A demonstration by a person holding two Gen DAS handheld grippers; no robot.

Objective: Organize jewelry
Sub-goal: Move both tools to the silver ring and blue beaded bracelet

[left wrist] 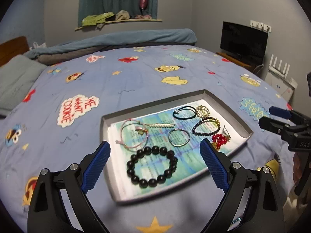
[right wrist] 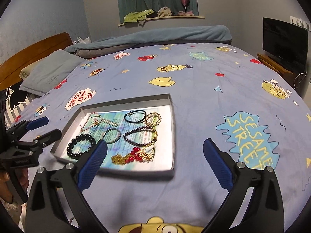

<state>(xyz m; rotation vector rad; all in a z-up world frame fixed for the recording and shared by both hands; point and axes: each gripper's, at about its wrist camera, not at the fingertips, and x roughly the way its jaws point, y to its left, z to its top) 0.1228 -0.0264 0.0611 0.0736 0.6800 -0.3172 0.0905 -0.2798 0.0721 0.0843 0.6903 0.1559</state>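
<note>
A shallow grey tray (left wrist: 155,103) (right wrist: 124,102) lined with printed paper lies on the bed and holds several pieces of jewelry. A black bead bracelet (left wrist: 152,166) (right wrist: 81,145) lies at its near edge. A silver bangle (left wrist: 179,137) (right wrist: 111,136), a pink cord bracelet (left wrist: 134,136), a black hair tie (left wrist: 184,112) (right wrist: 135,116), a dark bead strand (left wrist: 206,126) (right wrist: 140,134) and red beads on a gold chain (left wrist: 219,138) (right wrist: 136,155) lie around it. My left gripper (left wrist: 155,155) (right wrist: 41,127) is open above the black bead bracelet. My right gripper (right wrist: 155,154) (left wrist: 269,116) is open over the tray's near right corner.
The bed has a blue Sesame Street cover (left wrist: 136,73) (right wrist: 213,89), a grey pillow (right wrist: 50,69) at the left and a folded blanket (left wrist: 120,38) at the back. A TV (left wrist: 244,40) stands on a stand to the right.
</note>
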